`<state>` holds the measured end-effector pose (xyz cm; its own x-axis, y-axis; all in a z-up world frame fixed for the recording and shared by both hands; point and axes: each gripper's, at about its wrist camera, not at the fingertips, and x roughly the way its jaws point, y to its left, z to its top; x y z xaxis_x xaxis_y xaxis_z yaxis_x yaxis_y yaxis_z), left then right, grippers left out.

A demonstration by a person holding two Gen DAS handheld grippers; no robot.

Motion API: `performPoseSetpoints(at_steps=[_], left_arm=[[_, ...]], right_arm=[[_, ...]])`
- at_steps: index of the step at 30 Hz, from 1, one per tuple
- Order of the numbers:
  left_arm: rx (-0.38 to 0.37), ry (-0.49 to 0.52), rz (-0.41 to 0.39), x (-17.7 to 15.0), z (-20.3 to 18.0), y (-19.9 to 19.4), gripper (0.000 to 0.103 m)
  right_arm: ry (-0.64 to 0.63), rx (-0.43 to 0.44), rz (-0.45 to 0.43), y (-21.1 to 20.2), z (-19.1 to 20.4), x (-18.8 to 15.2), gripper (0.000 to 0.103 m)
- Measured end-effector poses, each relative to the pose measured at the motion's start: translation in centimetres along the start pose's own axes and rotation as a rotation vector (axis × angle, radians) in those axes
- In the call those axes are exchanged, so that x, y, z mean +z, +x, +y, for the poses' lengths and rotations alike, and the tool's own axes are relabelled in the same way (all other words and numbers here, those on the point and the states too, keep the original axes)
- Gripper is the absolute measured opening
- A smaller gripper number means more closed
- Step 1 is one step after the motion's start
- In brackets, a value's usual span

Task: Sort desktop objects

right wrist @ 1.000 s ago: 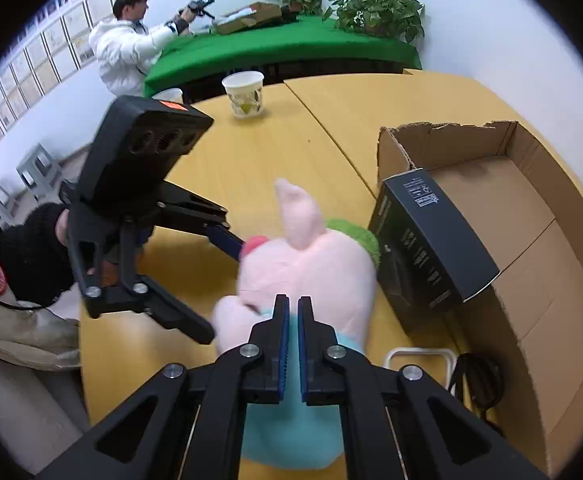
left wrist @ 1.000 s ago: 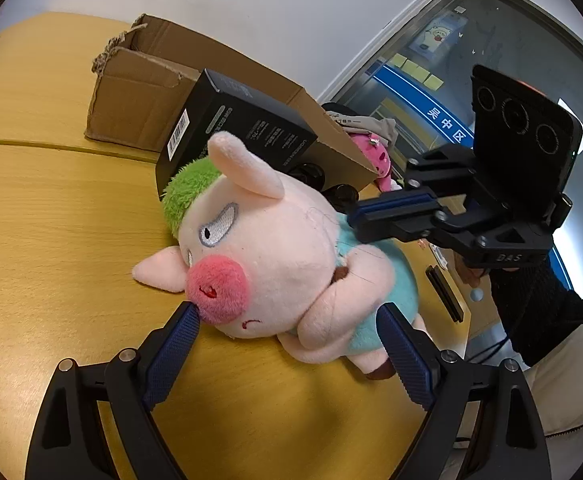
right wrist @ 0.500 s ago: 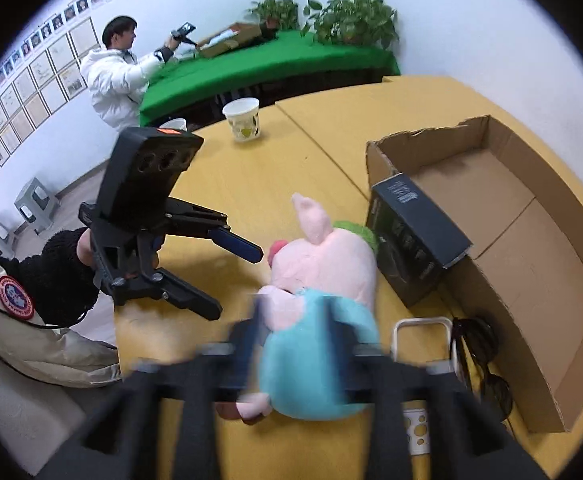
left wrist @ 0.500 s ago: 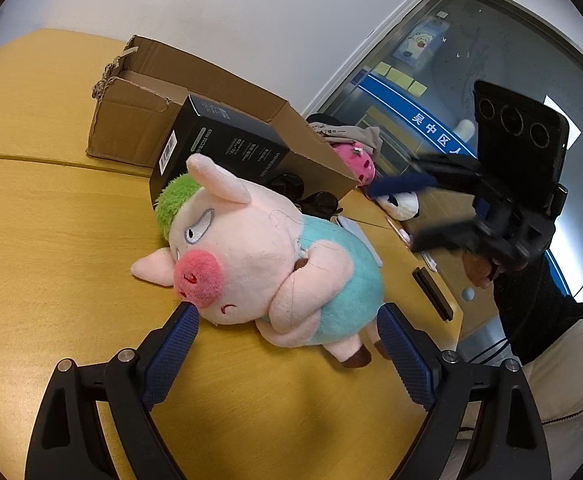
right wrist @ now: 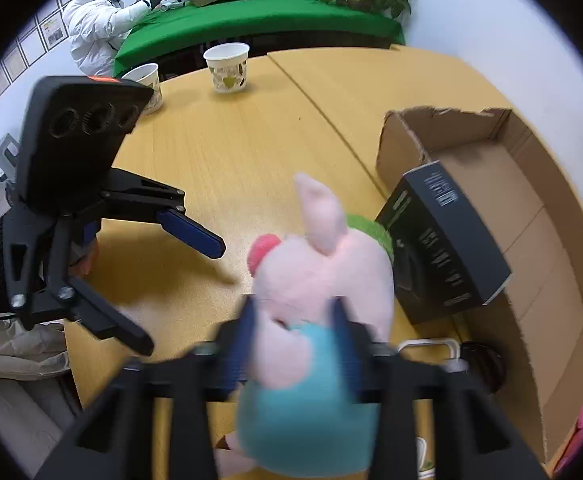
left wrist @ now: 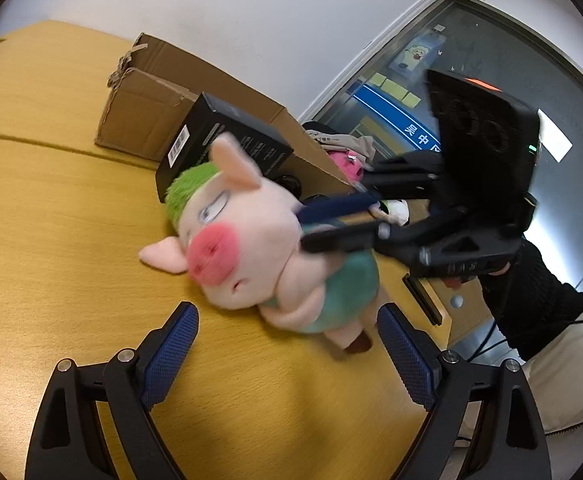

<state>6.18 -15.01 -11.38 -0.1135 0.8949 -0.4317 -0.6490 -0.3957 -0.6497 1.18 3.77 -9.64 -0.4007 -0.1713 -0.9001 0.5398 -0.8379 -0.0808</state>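
Observation:
A pink plush pig (left wrist: 251,248) with green hair and a teal shirt lies on the wooden table; it also shows in the right wrist view (right wrist: 323,300). My right gripper (right wrist: 295,320) has its fingers on both sides of the pig's neck and shoulders; the fingers are blurred. In the left wrist view the right gripper (left wrist: 311,226) is at the pig's neck. My left gripper (left wrist: 287,344) is open, with the pig just beyond its fingertips. From the right wrist view the left gripper (right wrist: 179,292) is left of the pig, apart from it.
An open cardboard box (right wrist: 531,208) lies on its side behind the pig, with a black carton (right wrist: 443,248) leaning at its mouth. Sunglasses (right wrist: 483,364) lie beside it. Two paper cups (right wrist: 227,66) stand far across the table. A black bar (left wrist: 421,300) lies near the table edge.
My right gripper was shut over the pig, drew back and opened, then came in again around the pig's neck. The pig's head has tilted. My left gripper stayed open in place.

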Motion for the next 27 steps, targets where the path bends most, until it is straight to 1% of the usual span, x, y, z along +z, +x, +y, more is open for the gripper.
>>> performPoseSetpoints(at_steps=[2, 5, 8, 10, 12, 16, 19, 21, 23, 25, 26, 27], left_arm=[[-0.005, -0.004, 0.0, 0.0, 0.2, 0.1, 0.093], [-0.008, 0.003, 0.002, -0.2, 0.1, 0.1, 0.093], [-0.007, 0.005, 0.0, -0.3, 0.1, 0.1, 0.093], [-0.005, 0.005, 0.002, -0.5, 0.1, 0.1, 0.093], [-0.008, 0.005, 0.001, -0.6, 0.1, 0.1, 0.093], [-0.004, 0.004, 0.01, -0.4, 0.1, 0.3, 0.093], [-0.011, 0.0, 0.016, -0.3, 0.1, 0.3, 0.093], [-0.013, 0.001, 0.021, 0.0, -0.1, 0.4, 0.093], [-0.015, 0.0, 0.024, 0.3, -0.3, 0.6, 0.093], [-0.025, 0.0, 0.02, 0.6, -0.3, 0.8, 0.093], [-0.037, -0.002, 0.018, 0.8, -0.3, 0.9, 0.093], [-0.046, -0.007, 0.018, 1.0, -0.2, 1.1, 0.093]], right_arm=[[-0.039, -0.021, 0.022, 0.1, 0.9, 0.0, 0.006], [-0.048, -0.015, 0.031, 0.2, 1.8, -0.2, 0.006], [-0.018, -0.016, 0.004, -0.6, 1.4, -0.1, 0.003], [0.017, -0.002, -0.023, -1.8, 0.8, -0.4, 0.003], [0.044, 0.004, -0.049, -3.3, 0.3, -0.9, 0.003], [0.113, -0.026, -0.114, -7.1, -0.6, -2.7, 0.003], [0.202, -0.058, -0.19, -10.8, -1.0, -5.2, 0.003], [0.268, -0.097, -0.237, -13.6, -0.8, -7.8, 0.003], [0.355, -0.16, -0.266, -16.6, -0.4, -11.5, 0.003], [0.455, -0.238, -0.261, -18.9, -0.1, -15.2, 0.003], [0.519, -0.284, -0.254, -20.3, 0.3, -17.5, 0.004], [0.606, -0.338, -0.25, -22.2, 1.2, -20.6, 0.003]])
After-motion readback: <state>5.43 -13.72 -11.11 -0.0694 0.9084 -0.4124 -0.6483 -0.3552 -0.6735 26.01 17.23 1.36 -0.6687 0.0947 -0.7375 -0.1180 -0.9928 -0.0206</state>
